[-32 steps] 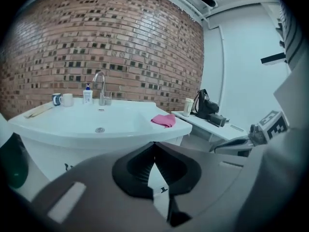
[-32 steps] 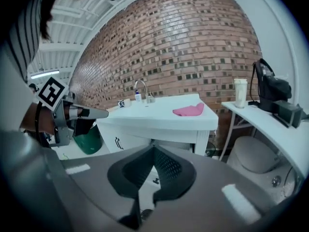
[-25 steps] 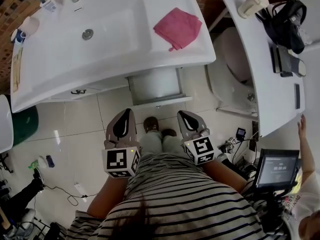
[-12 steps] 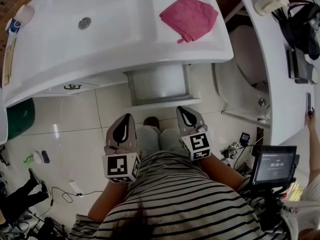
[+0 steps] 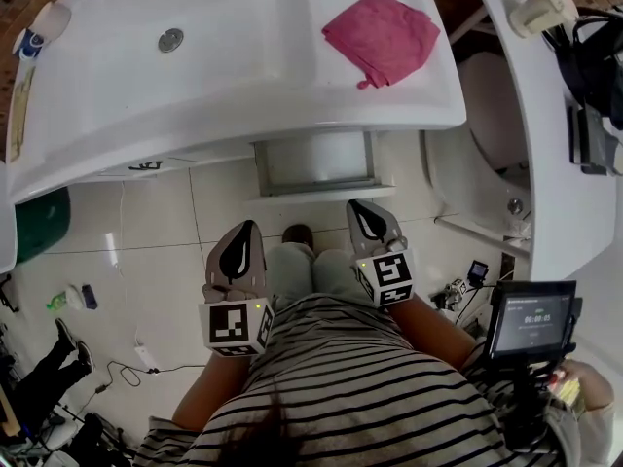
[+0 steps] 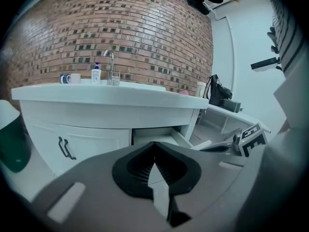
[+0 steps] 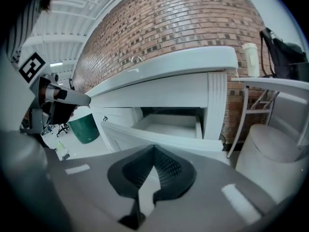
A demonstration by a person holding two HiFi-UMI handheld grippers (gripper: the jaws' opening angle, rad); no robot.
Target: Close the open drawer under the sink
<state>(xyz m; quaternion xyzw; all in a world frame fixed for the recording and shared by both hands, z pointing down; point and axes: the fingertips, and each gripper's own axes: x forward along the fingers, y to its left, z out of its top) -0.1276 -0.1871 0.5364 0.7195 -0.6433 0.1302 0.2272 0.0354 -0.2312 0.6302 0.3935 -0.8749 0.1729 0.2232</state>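
The white sink counter [image 5: 117, 134] takes up the top of the head view, with its basin toward the left end and a pink cloth [image 5: 382, 35] lying on the right end. Under that right end the drawer [image 5: 316, 161] stands pulled out, its white inside bare, beside a shut cabinet door with a dark handle [image 6: 65, 149]. The drawer lies straight ahead of both grippers. In the right gripper view its front board [image 7: 159, 135] runs across just beyond the jaw tips, and the pictures do not settle whether they touch it. From the left gripper it sits ahead and slightly to the right. The left gripper [image 5: 245, 228] has its jaws together with nothing between them, and the right gripper [image 5: 356, 206] is likewise closed and empty. A green bin [image 5: 39, 236] stands on the tiled floor past the counter's left end. Each gripper's cube carries a black-and-white square marker, and the digits on a small screen [image 5: 531, 319] at the lower right are too small to read.
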